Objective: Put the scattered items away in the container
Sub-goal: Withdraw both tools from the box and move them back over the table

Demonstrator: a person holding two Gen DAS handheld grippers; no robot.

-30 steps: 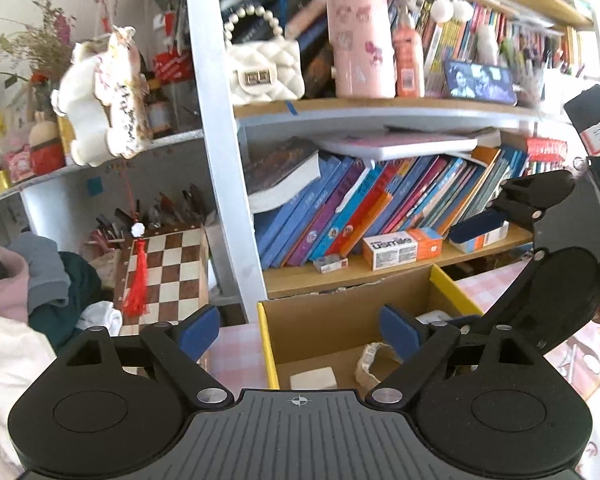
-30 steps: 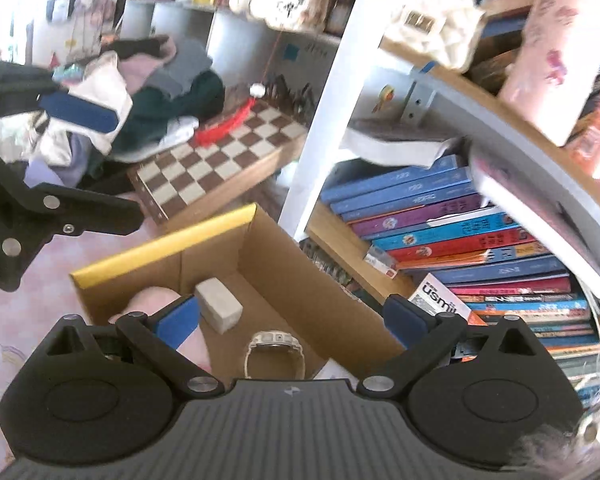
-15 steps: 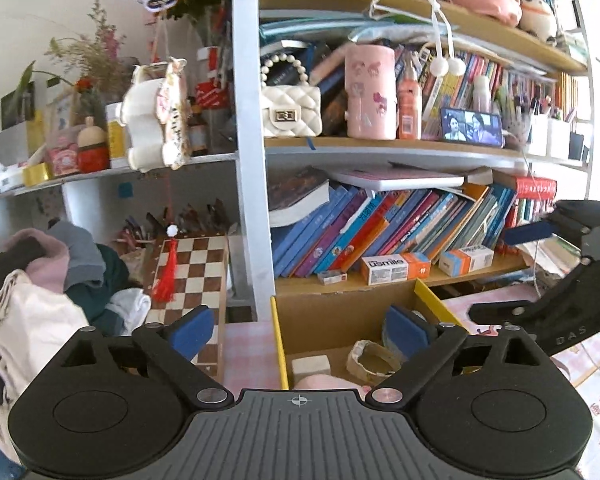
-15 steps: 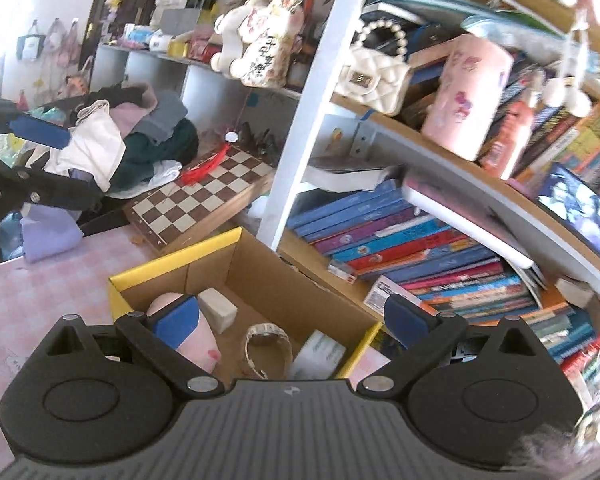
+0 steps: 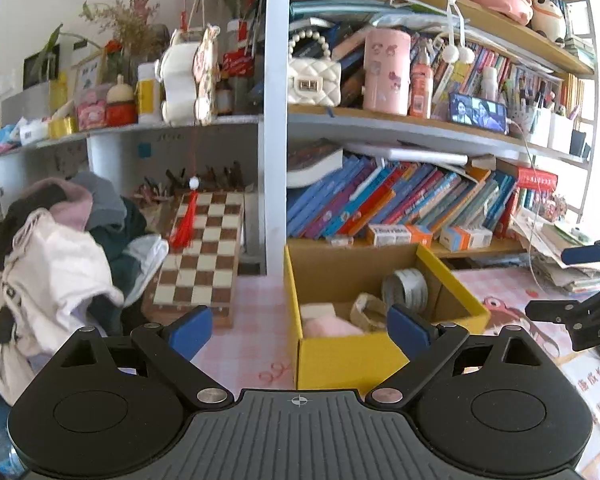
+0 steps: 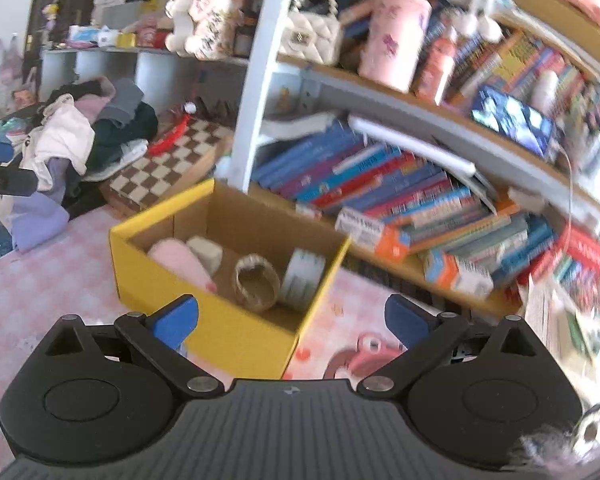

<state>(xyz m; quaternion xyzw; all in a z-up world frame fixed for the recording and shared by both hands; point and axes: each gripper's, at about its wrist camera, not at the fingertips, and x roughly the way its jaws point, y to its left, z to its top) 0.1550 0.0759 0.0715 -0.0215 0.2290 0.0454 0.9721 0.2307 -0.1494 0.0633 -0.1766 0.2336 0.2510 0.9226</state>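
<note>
The yellow cardboard box [image 5: 344, 360] sits on the pink checked tablecloth [image 5: 248, 340] just ahead of both grippers, its near wall between the blue pads of the left gripper [image 5: 300, 330] in that gripper's view. The left gripper is spread wide with nothing between its fingers. The right gripper [image 6: 291, 318] is likewise spread wide and empty, with the box [image 6: 204, 308] ahead and slightly left of its centre. Inside the box, nearest the grippers, lies a soft pink item [image 6: 176, 260]; beside it is a pale rectangular block [image 6: 206, 250], then a woven ring [image 6: 257, 283] standing on edge, and a roll of tape [image 6: 303, 276] leaning against the box's right wall. A pink cartoon print [image 6: 360, 354] on the cloth shows just right of the box. Beyond the box to the left a chessboard [image 5: 204, 256] leans, a red tassel [image 5: 186, 224] hanging over it, and further left is a heap of clothes [image 5: 56, 256]. Behind the box stand a white upright post [image 5: 276, 120] and a shelf of slanted books [image 5: 400, 204], with a pink tumbler [image 5: 386, 72] and a white quilted purse [image 5: 314, 82] on the shelf above.
</note>
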